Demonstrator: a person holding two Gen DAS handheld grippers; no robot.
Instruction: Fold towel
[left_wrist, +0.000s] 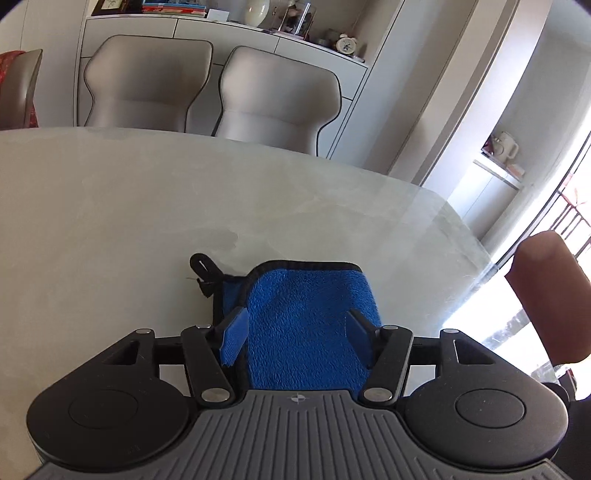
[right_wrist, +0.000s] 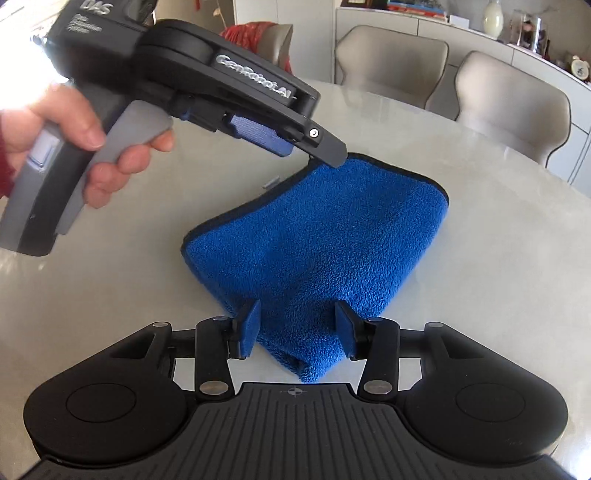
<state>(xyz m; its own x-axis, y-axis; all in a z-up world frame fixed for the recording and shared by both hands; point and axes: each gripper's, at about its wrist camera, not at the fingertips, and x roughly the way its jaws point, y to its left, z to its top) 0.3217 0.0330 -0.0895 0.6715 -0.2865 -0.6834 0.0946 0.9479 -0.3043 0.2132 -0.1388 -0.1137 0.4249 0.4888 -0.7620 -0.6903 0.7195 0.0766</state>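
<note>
Flanking the folded towel (right_wrist: 325, 236), 2 chairs (right_wrist: 513, 107) beyond.

Pale marble-look table (left_wrist: 147, 206), glossy, spread ahead of the claw. Beyond its far edge, two grey upholstered dining chairs (left_wrist: 273, 99) side by side. Behind them a white sideboard (left_wrist: 229, 31). Bright window (left_wrist: 576, 221) far right.

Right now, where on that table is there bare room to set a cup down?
The table is bare between the blue towel and the two chairs, and to the towel's left. It is crowded near the towel, where the left gripper and right gripper hover, both open.
</note>
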